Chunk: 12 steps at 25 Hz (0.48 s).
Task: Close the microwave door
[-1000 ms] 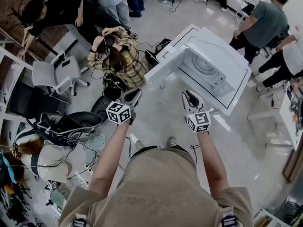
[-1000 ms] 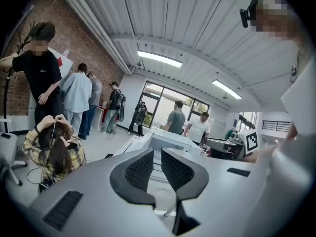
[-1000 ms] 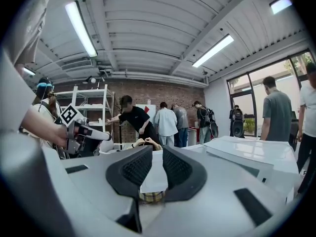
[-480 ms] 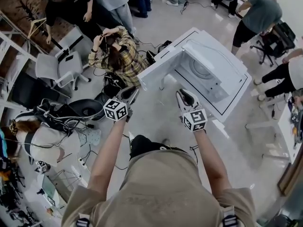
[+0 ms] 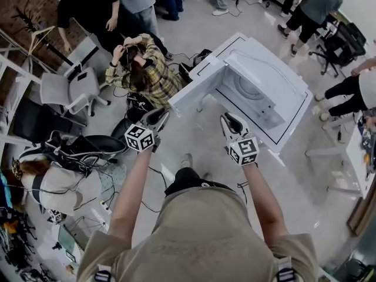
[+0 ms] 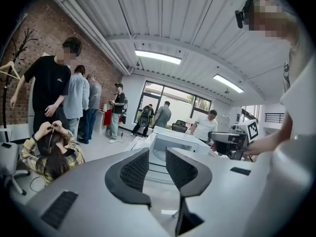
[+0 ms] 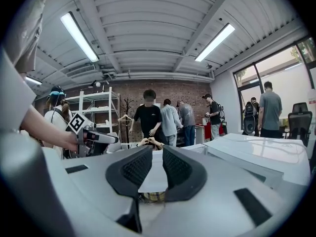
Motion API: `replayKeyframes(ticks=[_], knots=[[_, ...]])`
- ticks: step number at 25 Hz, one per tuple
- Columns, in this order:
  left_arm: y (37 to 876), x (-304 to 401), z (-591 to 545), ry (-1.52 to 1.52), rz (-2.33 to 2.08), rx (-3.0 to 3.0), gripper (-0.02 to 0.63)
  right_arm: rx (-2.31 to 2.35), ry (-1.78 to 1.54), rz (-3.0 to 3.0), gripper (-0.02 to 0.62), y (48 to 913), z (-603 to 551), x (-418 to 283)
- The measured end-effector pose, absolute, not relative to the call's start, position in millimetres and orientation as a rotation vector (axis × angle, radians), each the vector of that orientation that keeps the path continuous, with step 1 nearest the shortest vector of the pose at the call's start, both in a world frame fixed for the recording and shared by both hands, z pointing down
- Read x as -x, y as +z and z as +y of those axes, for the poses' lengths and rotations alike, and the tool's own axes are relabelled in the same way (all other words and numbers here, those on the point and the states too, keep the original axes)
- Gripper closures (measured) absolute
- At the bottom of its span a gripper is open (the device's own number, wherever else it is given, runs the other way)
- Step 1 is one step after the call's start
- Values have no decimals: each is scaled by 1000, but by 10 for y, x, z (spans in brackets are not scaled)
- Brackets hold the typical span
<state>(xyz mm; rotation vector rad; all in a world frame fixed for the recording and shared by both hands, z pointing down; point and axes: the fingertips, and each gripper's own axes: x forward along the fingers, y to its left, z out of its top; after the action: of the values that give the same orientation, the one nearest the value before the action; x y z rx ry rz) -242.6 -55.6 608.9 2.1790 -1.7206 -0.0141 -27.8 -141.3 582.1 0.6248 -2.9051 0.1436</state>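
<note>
Forearms reach out from the bottom of the head view, each hand carrying a marker-cubed gripper. The left gripper point(image 5: 163, 116) has its jaws opening; its own view shows bare air between the ribbed pads point(image 6: 132, 169), with nothing caught there. The right gripper point(image 5: 230, 121) has its jaws drawn nearly together on nothing, only a thin slit between them. Just beyond both tips stands the white microwave point(image 5: 267, 78), its cavity point(image 5: 249, 90) exposed and facing the person. The microwave door point(image 5: 194, 96) is swung wide open at the cavity's left side, and the left gripper's tips hang close beside the door's outer end, though no view shows whether they touch it. The right gripper points at the open front, a little apart from it. Past the door, on the left, a seated person in a plaid shirt point(image 5: 150, 69) bends forward with both hands at the head, near a grey office chair point(image 5: 73, 90). Farther back, several people stand on the pale floor point(image 5: 194, 16).
</note>
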Motion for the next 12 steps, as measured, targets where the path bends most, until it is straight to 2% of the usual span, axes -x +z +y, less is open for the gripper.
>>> replayKeyframes(ticks=[12], knots=[[6681,2748,-919,76,-1448,-2258,450,-823,167,-2830,543,5925,-1632,573]])
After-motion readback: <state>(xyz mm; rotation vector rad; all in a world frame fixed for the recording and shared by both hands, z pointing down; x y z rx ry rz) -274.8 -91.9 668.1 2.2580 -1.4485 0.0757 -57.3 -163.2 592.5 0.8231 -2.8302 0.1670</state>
